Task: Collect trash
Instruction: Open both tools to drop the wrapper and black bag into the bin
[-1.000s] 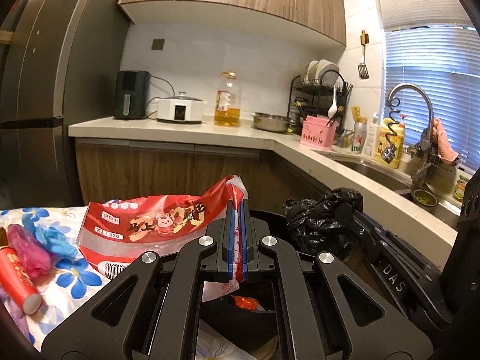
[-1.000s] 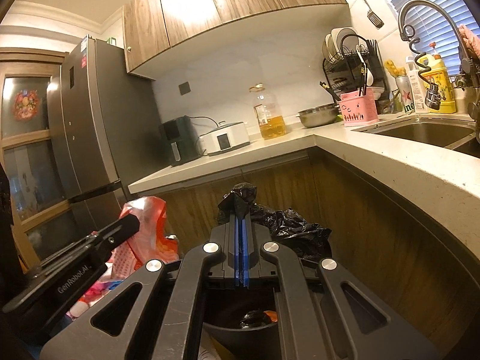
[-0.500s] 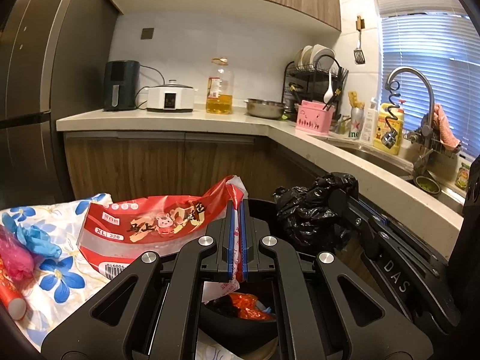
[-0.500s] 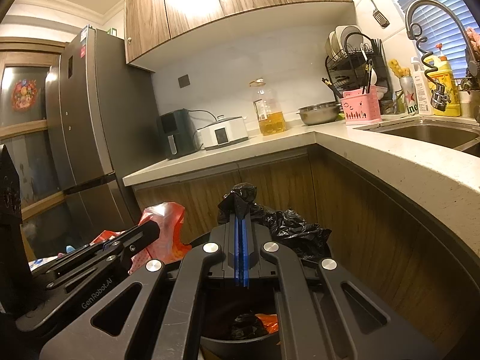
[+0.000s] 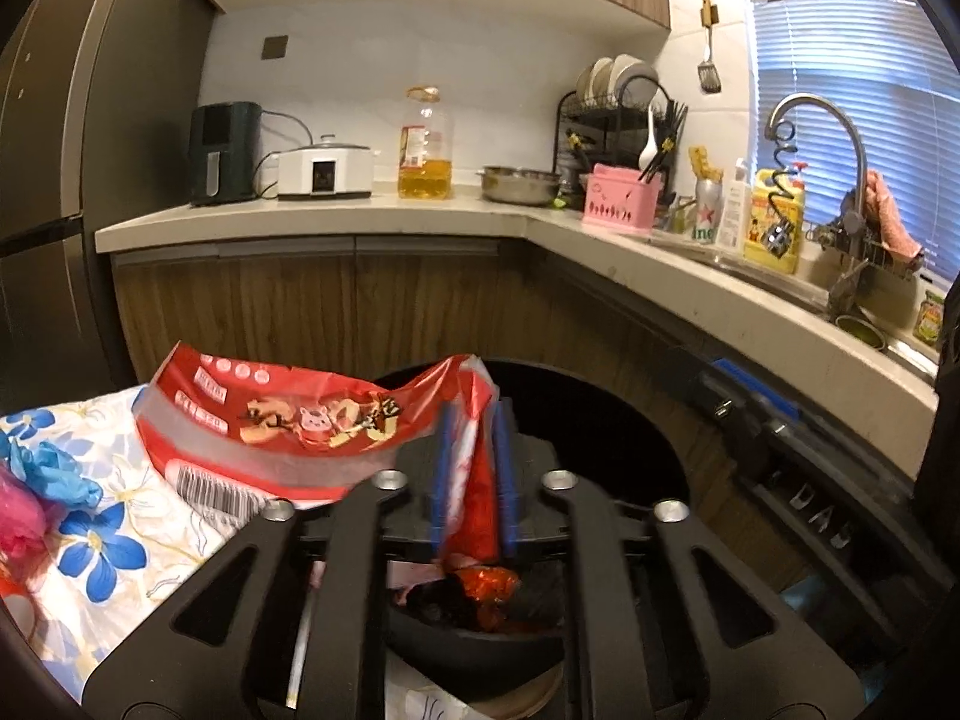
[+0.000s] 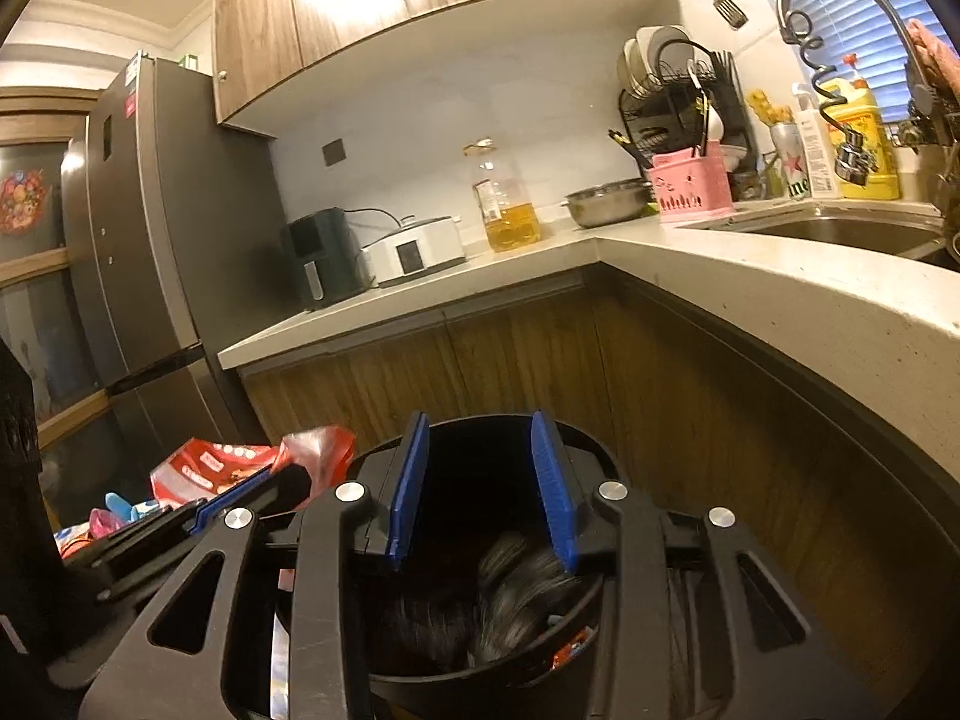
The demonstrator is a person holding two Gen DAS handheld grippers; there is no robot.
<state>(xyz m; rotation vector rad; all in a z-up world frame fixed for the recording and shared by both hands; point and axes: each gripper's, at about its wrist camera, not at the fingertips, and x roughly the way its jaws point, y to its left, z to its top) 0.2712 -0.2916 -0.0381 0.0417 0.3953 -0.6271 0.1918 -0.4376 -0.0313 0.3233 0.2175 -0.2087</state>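
My left hand-held gripper (image 5: 474,468) stands narrowly parted, its jaws having just been opening; the corner of the red snack bag (image 5: 288,420) hangs between the blue pads (image 5: 443,468), and whether they still press on it I cannot tell. The bag is thin, glossy, crinkled plastic with a clear band, cartoon print and a barcode; it spreads toward 9 o'clock over the floral cloth (image 5: 108,546) and its pinched end droops over the black bin (image 5: 630,420) at 6 o'clock.

My right hand-held gripper (image 6: 480,486) is open moderately wide, its jaws having just been opening, nothing between them. Directly below it crumpled black plastic film (image 6: 510,588), shiny and creased, lies inside the round, smooth-walled bin (image 6: 456,687) among red scraps.

Blue and pink crumpled items (image 5: 54,480) lie on the cloth at 9 o'clock. At 12 o'clock a pale stone worktop (image 5: 420,210) runs round the corner over wood-grain cabinets (image 5: 300,312); a steel faucet (image 5: 840,138) at 2 o'clock.
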